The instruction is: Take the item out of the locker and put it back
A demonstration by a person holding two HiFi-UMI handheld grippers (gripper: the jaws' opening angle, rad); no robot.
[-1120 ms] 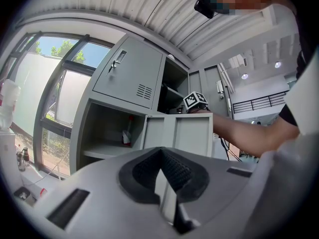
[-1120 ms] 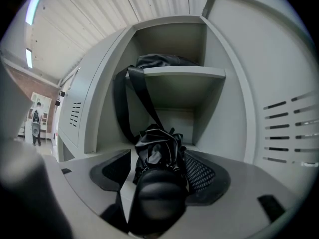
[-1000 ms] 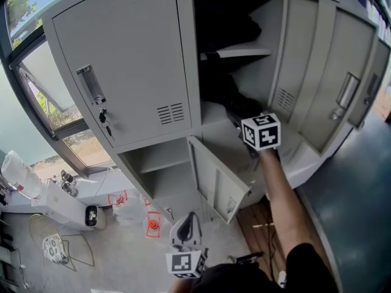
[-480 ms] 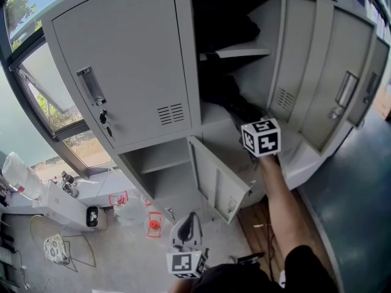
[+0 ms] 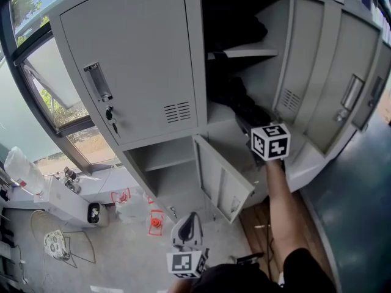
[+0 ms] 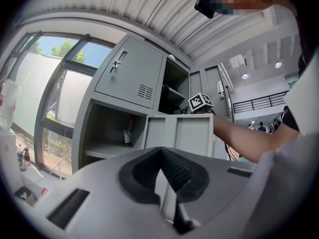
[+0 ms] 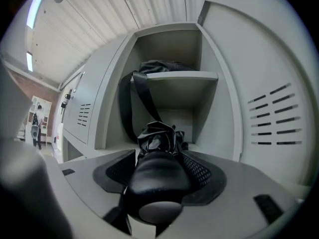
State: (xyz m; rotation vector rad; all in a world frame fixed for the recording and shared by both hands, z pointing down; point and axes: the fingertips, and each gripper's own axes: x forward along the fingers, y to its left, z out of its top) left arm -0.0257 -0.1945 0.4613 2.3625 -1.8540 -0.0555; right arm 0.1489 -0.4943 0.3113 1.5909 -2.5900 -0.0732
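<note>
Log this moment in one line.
right claw: on umbrella, jaws just opened wider | left claw: shut, empty | locker: open

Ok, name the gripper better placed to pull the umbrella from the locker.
Right gripper: the folded umbrella sits between its jaws, which have just been opening, at the open locker. Left gripper hangs low, shut, empty.

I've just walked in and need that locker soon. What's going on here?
A person works with a gripper in each hand. The right gripper holds a folded black umbrella by its handle at the mouth of the open locker, below its shelf. Its jaws have just been opening a little, with the handle between the pads. A black bag sits on the shelf. The left gripper is down low, shut and empty.
</note>
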